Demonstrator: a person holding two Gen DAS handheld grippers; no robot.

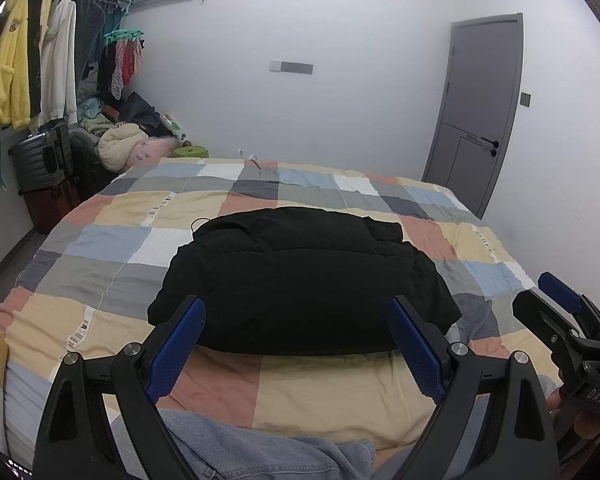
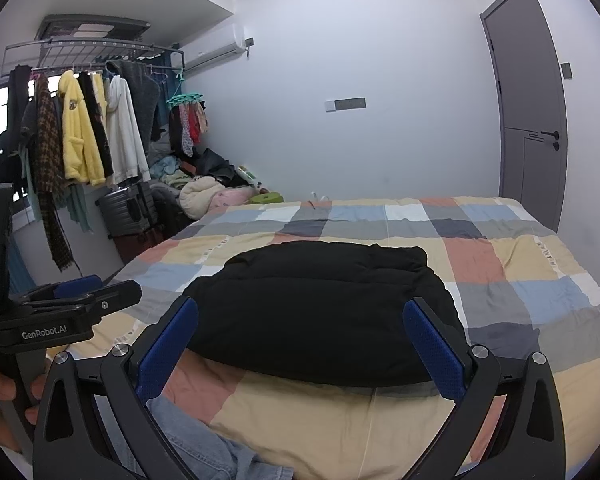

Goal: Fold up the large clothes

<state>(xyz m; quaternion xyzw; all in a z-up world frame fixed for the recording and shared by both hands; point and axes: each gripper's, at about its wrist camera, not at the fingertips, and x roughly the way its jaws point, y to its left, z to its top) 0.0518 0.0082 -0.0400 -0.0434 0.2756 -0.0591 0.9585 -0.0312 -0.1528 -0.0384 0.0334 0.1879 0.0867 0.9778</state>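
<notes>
Checked bedcover (image 1: 112,264), folded black jacket (image 1: 300,276); both tools (image 1: 296,320) (image 2: 300,324) wide open, empty.

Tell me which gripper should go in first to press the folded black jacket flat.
Either, marginally the left. The left gripper and right gripper both hang open, empty, level before the black jacket; the left view shows it slightly more centred.

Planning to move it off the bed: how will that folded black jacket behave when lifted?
The black jacket looks puffy and quilted, so it is probably light for its bulk. Being soft, it would likely sag and unfold if lifted by one edge. Pushed across the checked quilt, it would probably bunch.
</notes>
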